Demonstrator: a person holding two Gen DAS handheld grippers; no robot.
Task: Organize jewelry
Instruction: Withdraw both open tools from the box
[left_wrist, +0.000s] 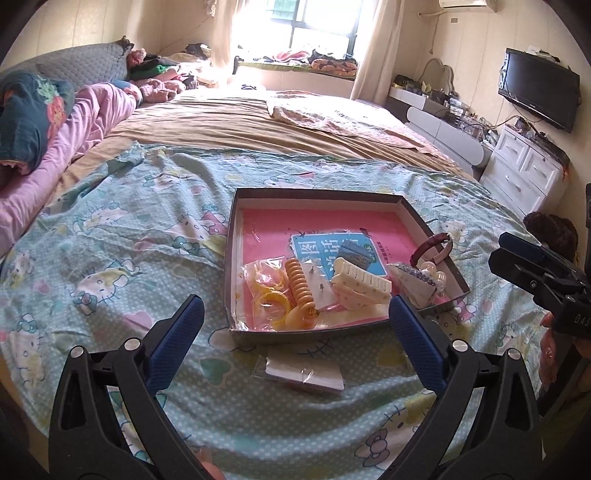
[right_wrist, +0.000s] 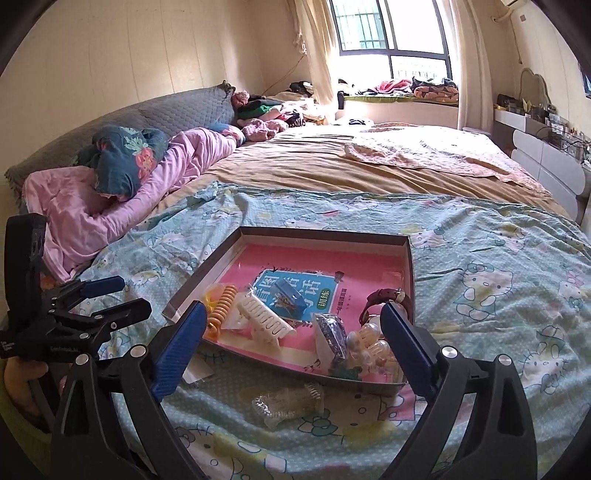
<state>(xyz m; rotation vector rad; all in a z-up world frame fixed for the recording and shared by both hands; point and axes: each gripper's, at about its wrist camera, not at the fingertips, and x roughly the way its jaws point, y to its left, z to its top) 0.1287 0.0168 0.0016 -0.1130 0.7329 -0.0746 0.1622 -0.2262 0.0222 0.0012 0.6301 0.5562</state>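
— From my feed the bedsheet (left_wrist: 122, 236) looks like soft matt cloth, and the box (left_wrist: 417, 216) like plain cardboard.

— I see a glossy plastic hair claw (left_wrist: 360, 286) and a clear crinkly packet (right_wrist: 291, 400).

The left tongs (left_wrist: 295, 325) are hanging wide apart and empty over a bed (left_wrist: 129, 229) covered in a cartoon-cat sheet. Just ahead of them a shallow grey box (left_wrist: 233, 236) is lying with a pink booklet (left_wrist: 317, 225) lining its floor. Inside it an orange spiral hair tie (left_wrist: 300, 282), yellow rings (left_wrist: 271, 295), a cream claw clip (left_wrist: 360, 286) and a maroon watch (left_wrist: 432, 247) are sitting. Between the blue pads a small clear packet (left_wrist: 301, 374) is resting on the sheet. The right tongs (left_wrist: 532, 269) are hovering at the far right.
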